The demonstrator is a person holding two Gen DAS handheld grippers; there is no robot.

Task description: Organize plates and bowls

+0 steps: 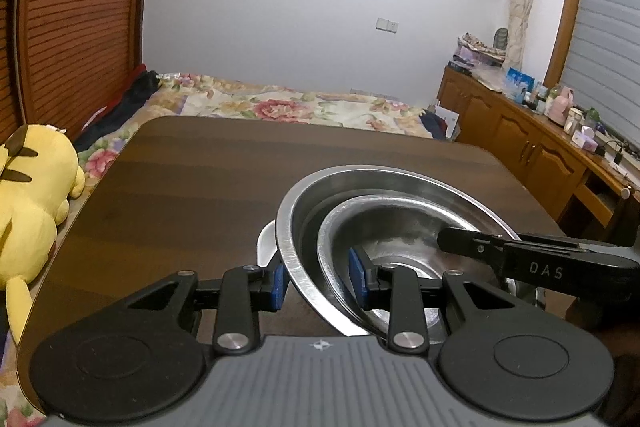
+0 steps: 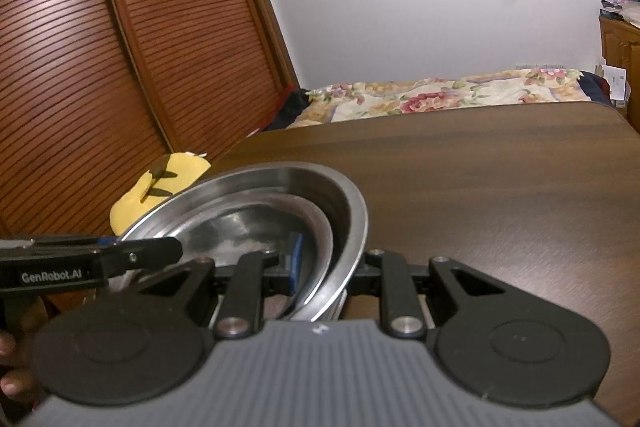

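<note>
Left wrist view: the left gripper straddles the rims of 2 nested steel bowls, the large bowl and the small bowl inside it; whether it is clamped on them I cannot tell. Keep the lift level.

Right wrist view: the right gripper straddles the opposite rims, grip equally uncertain. The bowls look shiny, scuffed and slippery.

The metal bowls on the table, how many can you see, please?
2: a large steel bowl tilted on the table, and a smaller steel bowl nested inside it. Something white underneath may be another dish.
</note>
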